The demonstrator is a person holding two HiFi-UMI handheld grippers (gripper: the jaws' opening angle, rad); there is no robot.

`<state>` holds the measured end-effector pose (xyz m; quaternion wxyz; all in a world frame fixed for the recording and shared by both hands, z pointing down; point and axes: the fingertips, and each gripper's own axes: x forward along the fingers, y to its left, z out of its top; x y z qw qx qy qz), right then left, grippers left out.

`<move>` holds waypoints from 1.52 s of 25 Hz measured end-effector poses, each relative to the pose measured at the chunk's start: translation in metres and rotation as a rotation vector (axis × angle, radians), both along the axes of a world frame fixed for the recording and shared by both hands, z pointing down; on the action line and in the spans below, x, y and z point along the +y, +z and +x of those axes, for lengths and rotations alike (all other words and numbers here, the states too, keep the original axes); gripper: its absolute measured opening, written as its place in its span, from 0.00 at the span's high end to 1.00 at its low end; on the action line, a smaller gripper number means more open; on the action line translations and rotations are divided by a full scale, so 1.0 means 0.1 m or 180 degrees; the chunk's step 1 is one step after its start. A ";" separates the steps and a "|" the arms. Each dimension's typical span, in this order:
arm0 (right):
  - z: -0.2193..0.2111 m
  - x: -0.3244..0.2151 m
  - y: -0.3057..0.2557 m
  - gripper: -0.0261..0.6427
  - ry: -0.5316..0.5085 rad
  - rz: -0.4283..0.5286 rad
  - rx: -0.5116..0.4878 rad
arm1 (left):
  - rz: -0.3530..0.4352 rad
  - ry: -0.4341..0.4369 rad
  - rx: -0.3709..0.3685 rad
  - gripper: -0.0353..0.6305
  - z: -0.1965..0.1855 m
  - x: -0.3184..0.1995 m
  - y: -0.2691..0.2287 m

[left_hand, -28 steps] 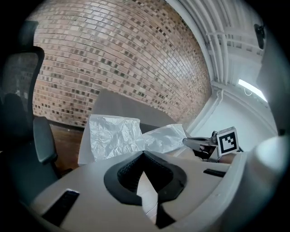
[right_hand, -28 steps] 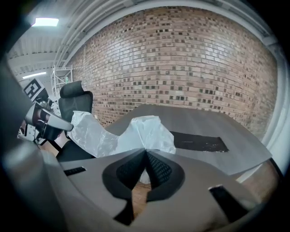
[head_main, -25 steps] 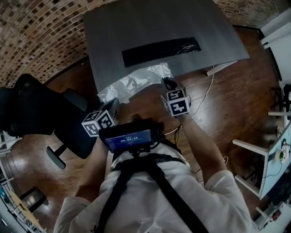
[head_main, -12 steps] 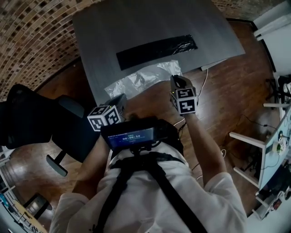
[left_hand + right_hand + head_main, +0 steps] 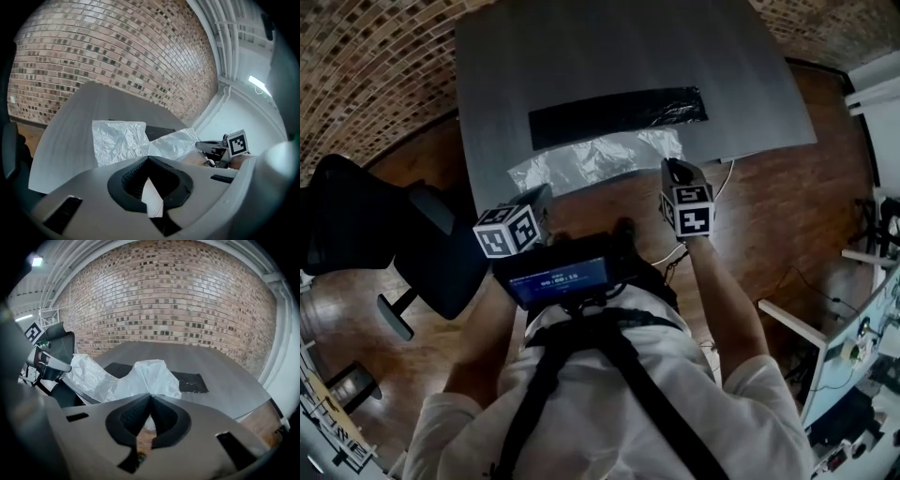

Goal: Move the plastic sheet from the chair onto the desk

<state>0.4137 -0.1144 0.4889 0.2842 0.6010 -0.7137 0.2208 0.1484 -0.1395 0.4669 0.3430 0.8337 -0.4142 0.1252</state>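
With the left tool [image 5: 149,160] and right tool [image 5: 150,397] clamped on the sheet [image 5: 598,157], releasing near the counter [image 5: 628,56] edge could let it slide off.

Long black strip [image 5: 619,114] flat at 12 o'clock; brick wall [image 5: 366,66] curving from 9 to 12 o'clock; dark wood plank floor [image 5: 787,216] at 3 o'clock; white-framed furniture [image 5: 787,322] at 4 o'clock, contents too small to tell.
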 end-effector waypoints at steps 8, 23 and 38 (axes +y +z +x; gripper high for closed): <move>0.61 -0.28 0.23 0.96 -0.0135 -0.0127 0.0059 | -0.0080 -0.0247 -0.0356 0.95 0.28 -0.24 0.25; 1.12 -0.46 0.74 0.96 -0.0104 -0.0431 0.0233 | -0.0332 -0.0312 -0.0871 0.95 0.37 -0.54 0.73; 1.19 -0.57 0.98 0.88 -0.0166 -0.0665 0.0406 | -0.0476 -0.0139 -0.1082 0.95 0.41 -0.59 1.00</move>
